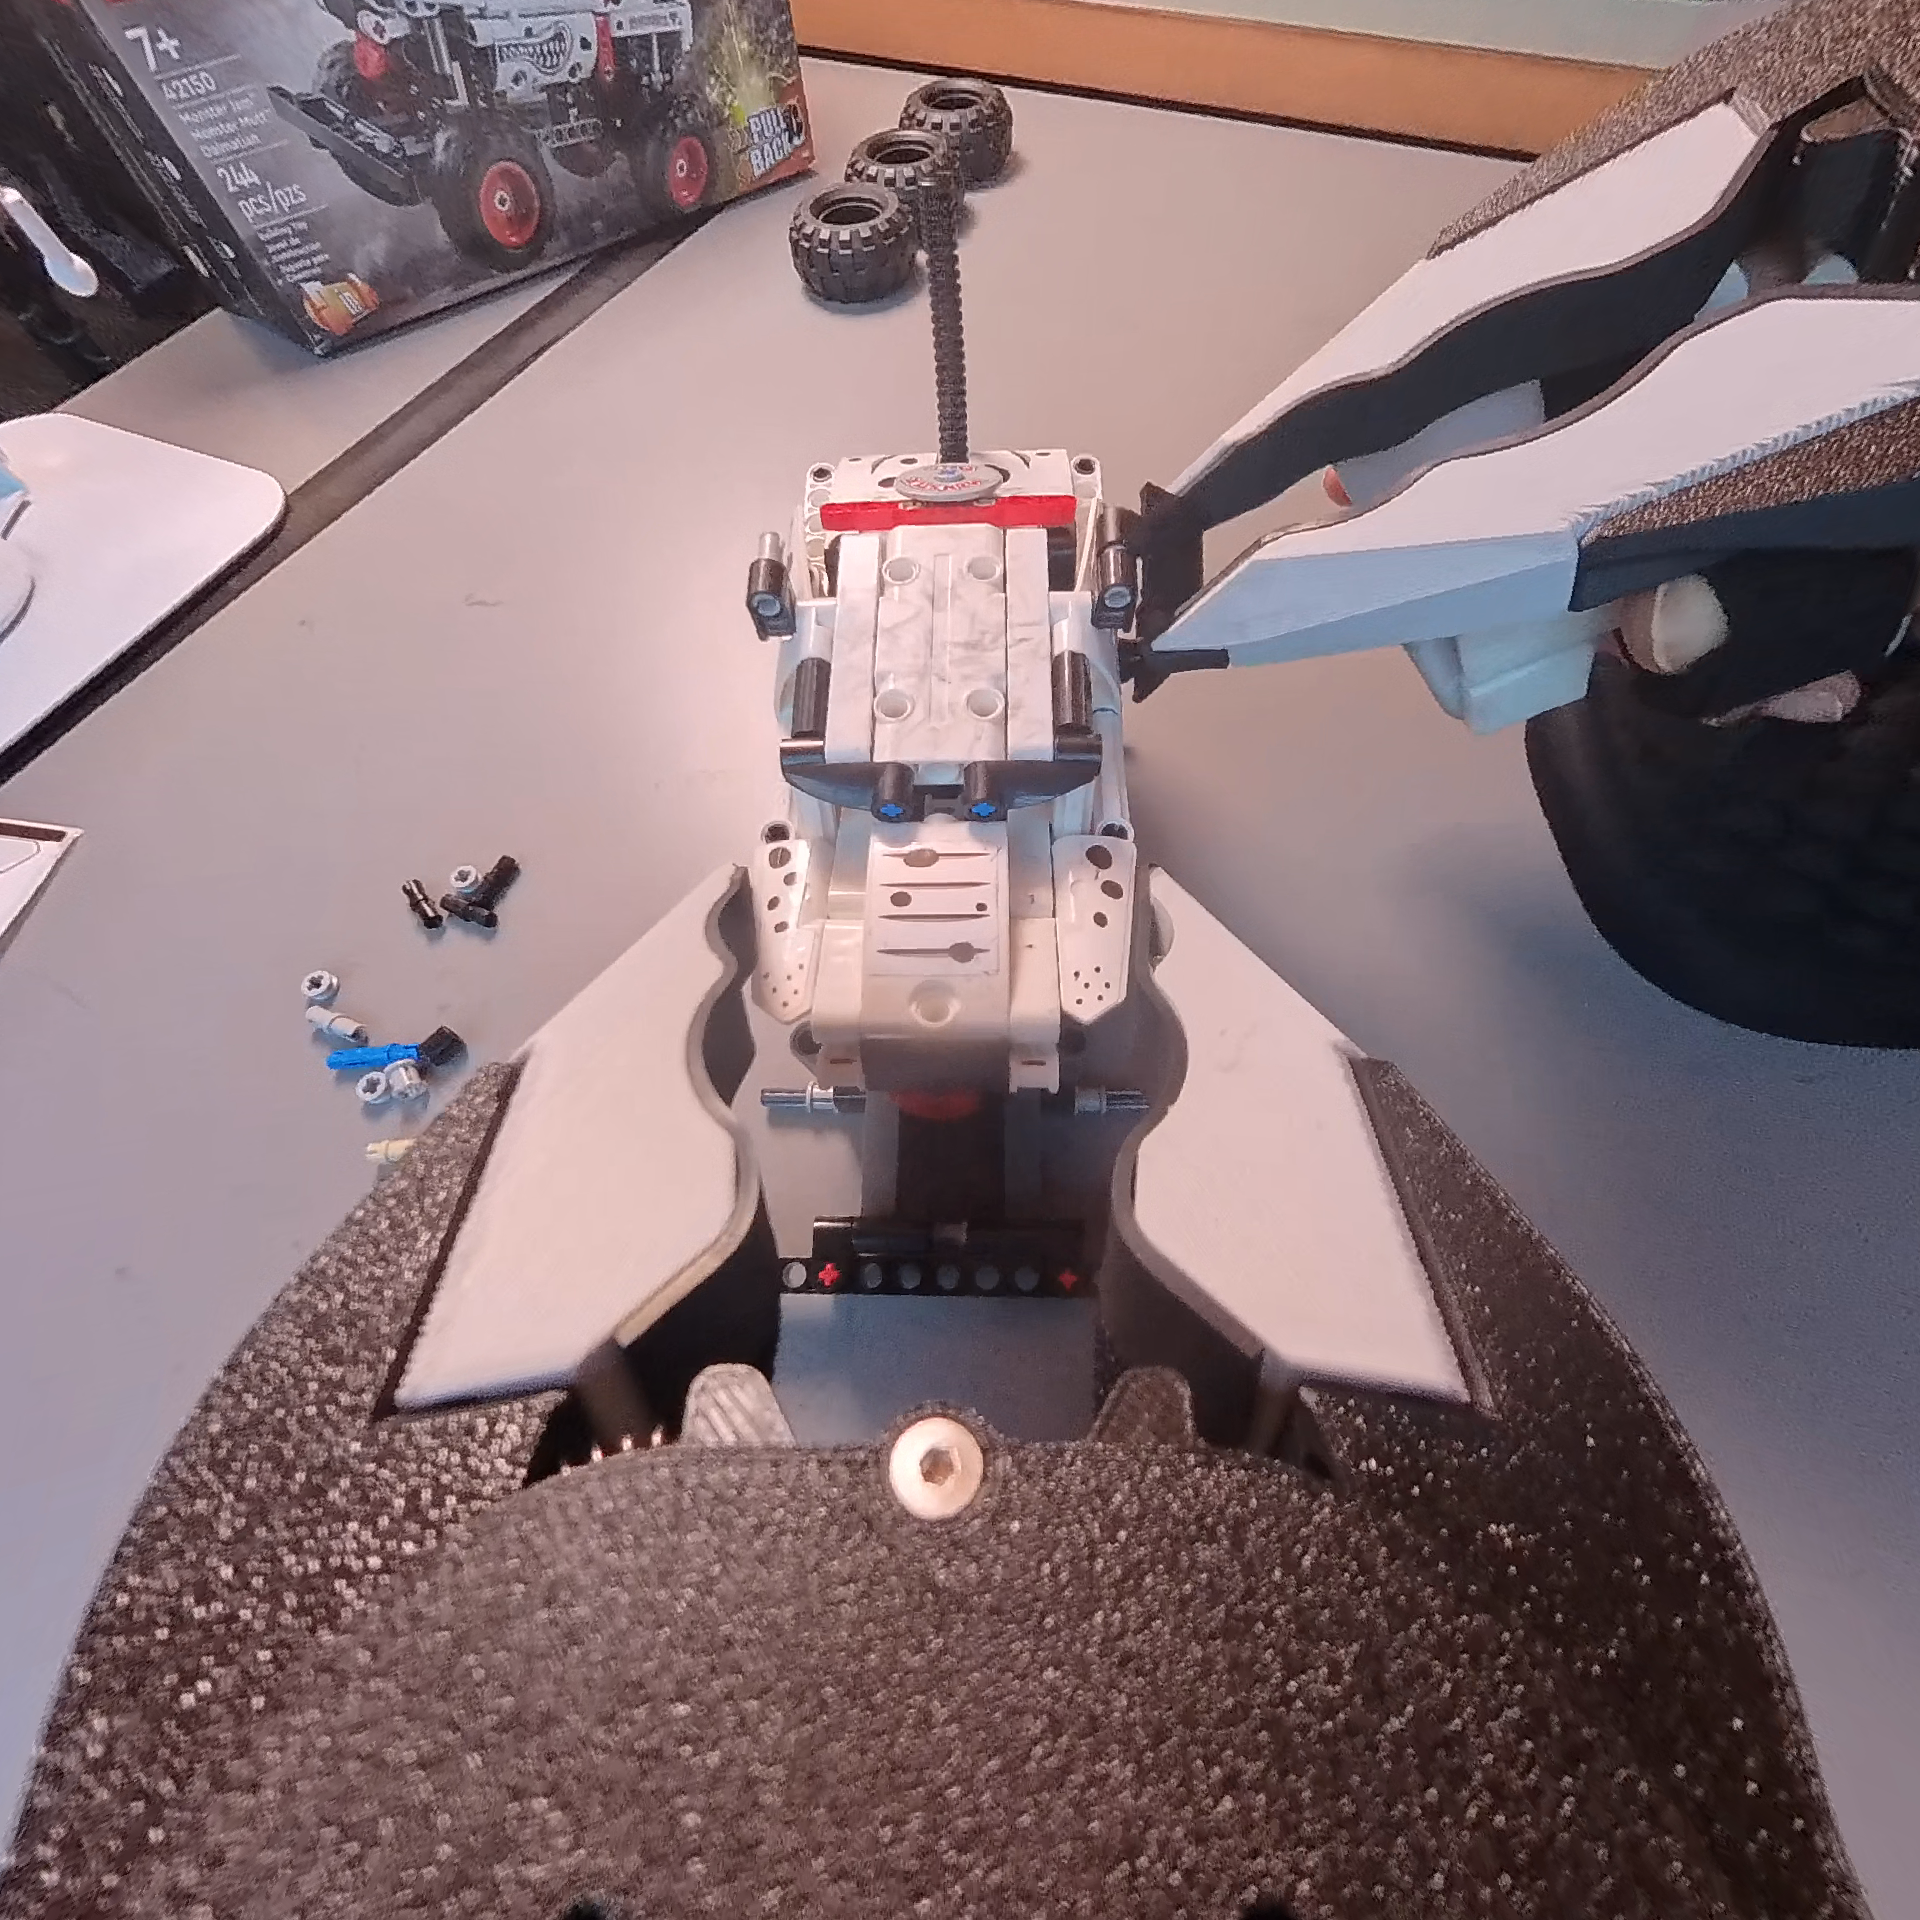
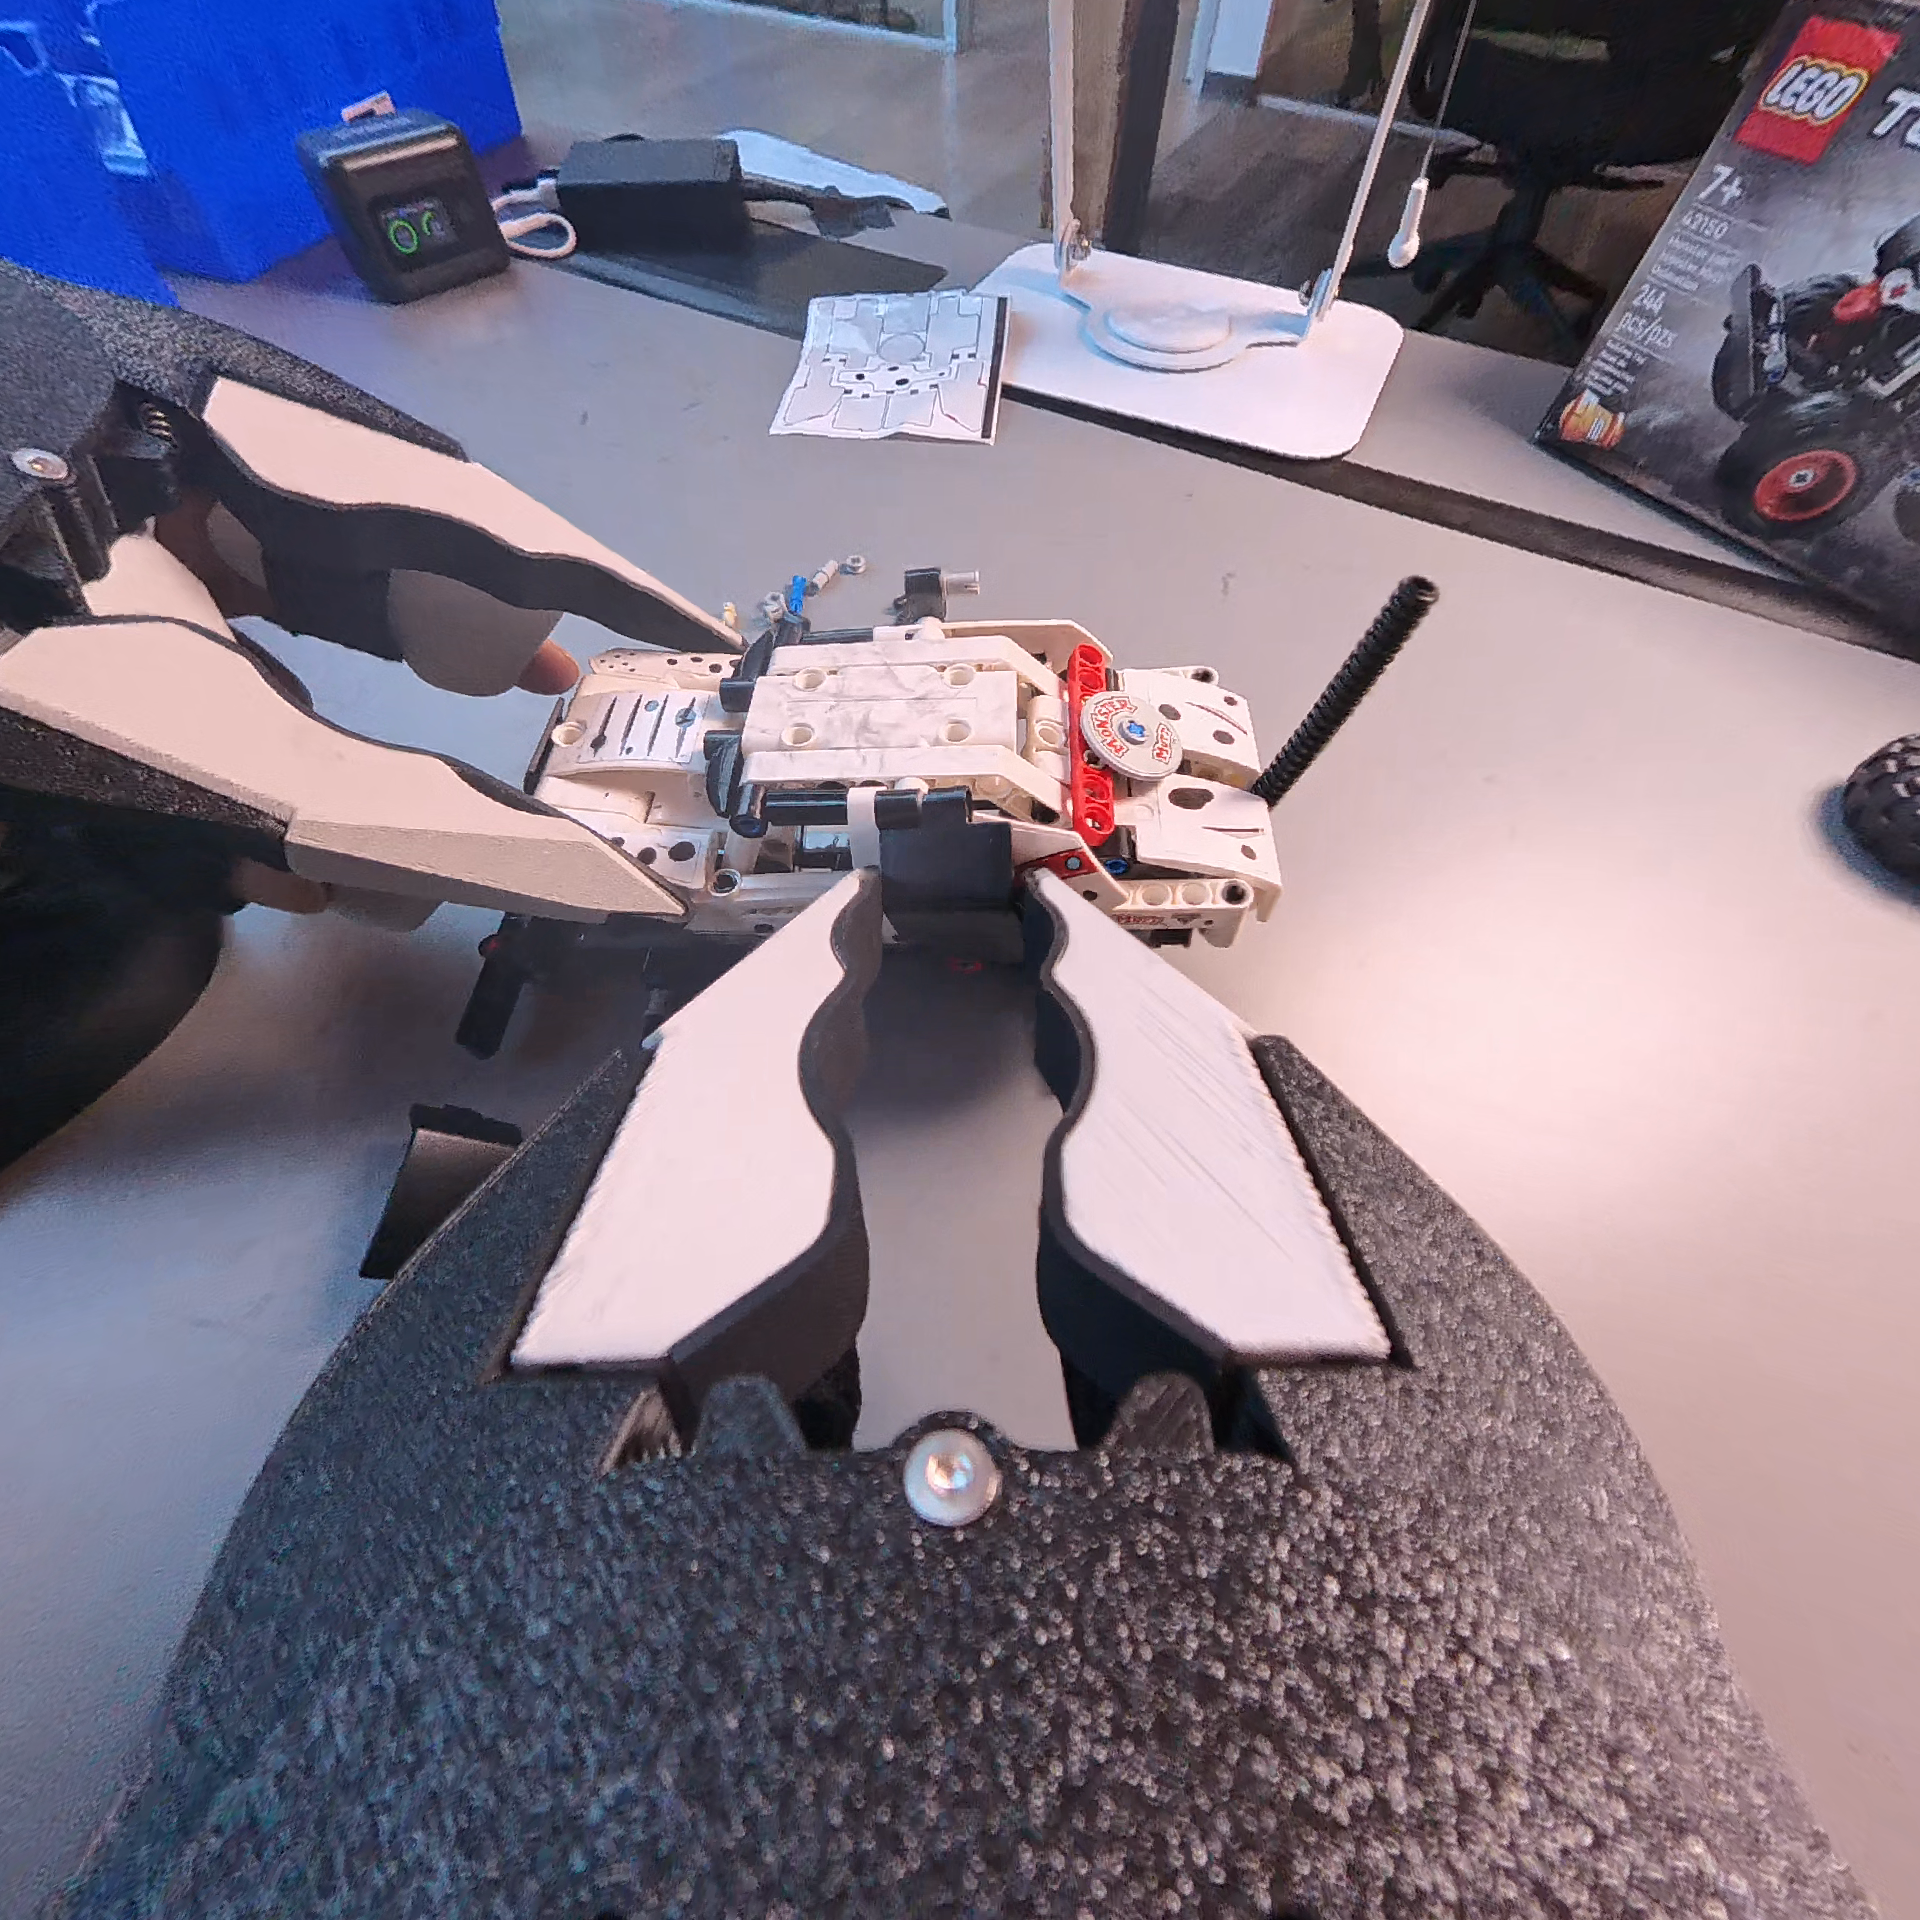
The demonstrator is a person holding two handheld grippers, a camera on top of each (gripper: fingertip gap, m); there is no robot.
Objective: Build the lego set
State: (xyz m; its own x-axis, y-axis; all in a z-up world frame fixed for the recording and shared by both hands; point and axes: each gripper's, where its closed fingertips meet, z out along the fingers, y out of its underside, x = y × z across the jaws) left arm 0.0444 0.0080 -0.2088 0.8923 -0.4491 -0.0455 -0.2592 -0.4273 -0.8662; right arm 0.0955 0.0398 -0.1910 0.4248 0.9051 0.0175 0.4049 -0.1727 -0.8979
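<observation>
The white spotted lego truck body [image 1: 940, 644] stands on the grey table without wheels, a black ribbed hose [image 1: 951, 312] rising from its rear. My left gripper [image 1: 943, 904] is shut on the truck's front end, one finger on each side. It also shows in the right wrist view [image 2: 696, 769]. My right gripper [image 2: 951, 883] is shut on a black panel piece [image 2: 940, 842] and holds it against the truck's side [image 2: 883, 717]. In the left wrist view the right gripper [image 1: 1153, 577] comes in from the right with that piece [image 1: 1158, 561].
Three black tyres [image 1: 852, 244] lie behind the truck; a fourth tyre [image 1: 1745, 883] is close on the right. Small loose pins [image 1: 457, 894] lie to the left. The set's box [image 1: 416, 156], a sticker sheet [image 2: 894, 364] and a white stand base [image 2: 1195, 343] are farther off.
</observation>
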